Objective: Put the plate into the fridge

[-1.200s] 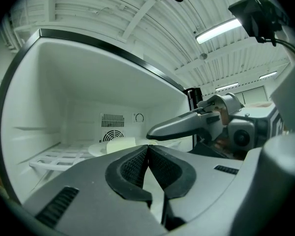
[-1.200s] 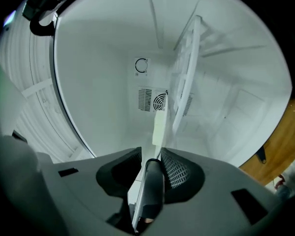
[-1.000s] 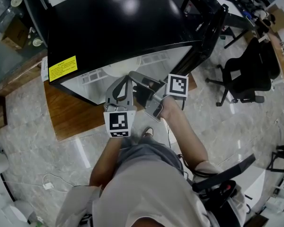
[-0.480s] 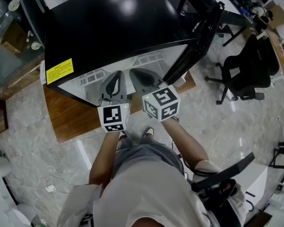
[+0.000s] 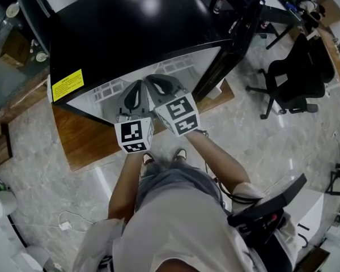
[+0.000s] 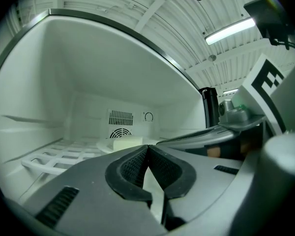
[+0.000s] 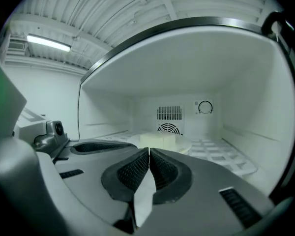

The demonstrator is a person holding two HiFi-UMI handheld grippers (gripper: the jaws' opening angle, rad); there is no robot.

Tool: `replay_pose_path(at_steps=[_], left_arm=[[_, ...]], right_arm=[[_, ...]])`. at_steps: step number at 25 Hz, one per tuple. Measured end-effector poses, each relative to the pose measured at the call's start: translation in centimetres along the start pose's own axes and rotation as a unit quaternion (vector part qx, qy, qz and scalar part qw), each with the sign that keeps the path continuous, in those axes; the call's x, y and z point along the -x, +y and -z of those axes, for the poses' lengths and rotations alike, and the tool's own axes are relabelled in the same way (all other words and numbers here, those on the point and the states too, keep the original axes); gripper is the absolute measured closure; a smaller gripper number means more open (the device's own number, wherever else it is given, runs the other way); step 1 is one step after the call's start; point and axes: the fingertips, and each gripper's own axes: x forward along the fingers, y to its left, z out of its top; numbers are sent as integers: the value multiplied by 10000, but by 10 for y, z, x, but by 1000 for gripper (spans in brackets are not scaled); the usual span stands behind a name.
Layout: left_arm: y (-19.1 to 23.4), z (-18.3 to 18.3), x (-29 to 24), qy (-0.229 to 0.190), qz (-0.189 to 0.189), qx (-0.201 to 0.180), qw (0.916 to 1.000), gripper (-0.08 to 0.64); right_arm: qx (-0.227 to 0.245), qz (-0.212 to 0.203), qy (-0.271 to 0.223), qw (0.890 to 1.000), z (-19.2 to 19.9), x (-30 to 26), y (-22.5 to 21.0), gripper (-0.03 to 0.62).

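Note:
The black fridge (image 5: 141,27) stands open toward me. A white plate (image 7: 187,143) rests on its wire shelf (image 7: 221,154), carrying a pale block (image 7: 157,140). The left gripper view shows the same plate (image 6: 104,145) and block (image 6: 128,142). My left gripper (image 6: 148,149) is shut with nothing between its pads. My right gripper (image 7: 149,151) is shut too, and empty. Both hover side by side just outside the fridge mouth, left gripper (image 5: 137,90) and right gripper (image 5: 156,84), pointing in. They hide the plate in the head view.
The fridge door (image 5: 235,44) hangs open at the right. A low wooden platform (image 5: 82,143) holds the fridge above the marble floor. A black office chair (image 5: 294,78) stands to the right. The fridge's back wall has a fan grille (image 7: 169,117) and a dial (image 7: 205,107).
The right gripper has swung left and turned to lie close beside the left one at the fridge mouth. Both have edged up toward the opening.

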Motion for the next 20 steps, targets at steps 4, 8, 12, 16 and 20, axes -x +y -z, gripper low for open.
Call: replay_pose_path(at_steps=[4,8,12,16,20], left_arm=[[-2,-2,-2,-16,12,4,10000,541],[-4,-3,0,30,34,-19,10000,540],[-5,-4,8,84,3,4,10000,541],[-5,-10,15,8,-63,62,10000,541],[1,-15,24,-32,-165,180,9997,541]], right_arm=[[-204,-33,2,9998,2,0,-3,569],[-174,6,-48,9998,-2,3,-4,569],[-171,176,-211,9995,-11,13,-4,572],[-228,189,-227,9993,-14,17,-1,574],[-339,218,-203,9990,-12,21,5,574]])
